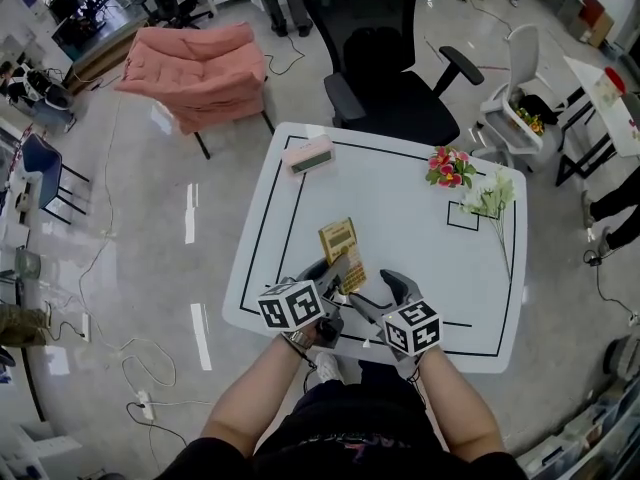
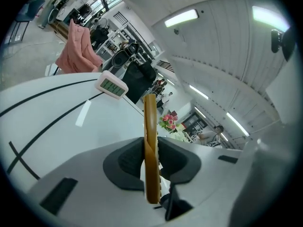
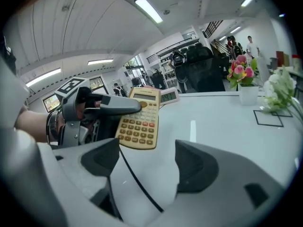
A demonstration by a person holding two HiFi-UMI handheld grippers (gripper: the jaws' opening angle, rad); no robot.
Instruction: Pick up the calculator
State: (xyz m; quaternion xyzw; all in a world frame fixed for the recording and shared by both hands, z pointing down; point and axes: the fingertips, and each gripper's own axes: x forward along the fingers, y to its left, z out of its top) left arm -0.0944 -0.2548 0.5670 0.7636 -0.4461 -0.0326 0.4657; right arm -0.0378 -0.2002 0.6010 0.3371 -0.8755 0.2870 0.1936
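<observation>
The left gripper (image 2: 151, 161) is pinching the calculator (image 2: 150, 122), its two dark pads pressing on the flat faces, so that in the left gripper view the yellow body is showing edge-on as a thin upright strip running away from the jaws. In the head view the calculator is sitting low and centre in the frame, over the near part of the white table (image 1: 400, 223), keys facing up, with the gripper clamping its near left side. In the right gripper view it is appearing to hang just clear of the tabletop (whether its far end is touching I cannot tell).

The right gripper (image 3: 149, 163) is hovering just to the right of the calculator with its jaws spread wide; only bare table and a black line are showing between them.

Toward the top of the head view, a pink digital clock (image 1: 309, 155) is standing at the table's far left corner. Pink flowers (image 1: 449, 167) and white flowers (image 1: 490, 196) are sitting at its far right. A black office chair (image 1: 390, 63) is standing beyond the far edge.
</observation>
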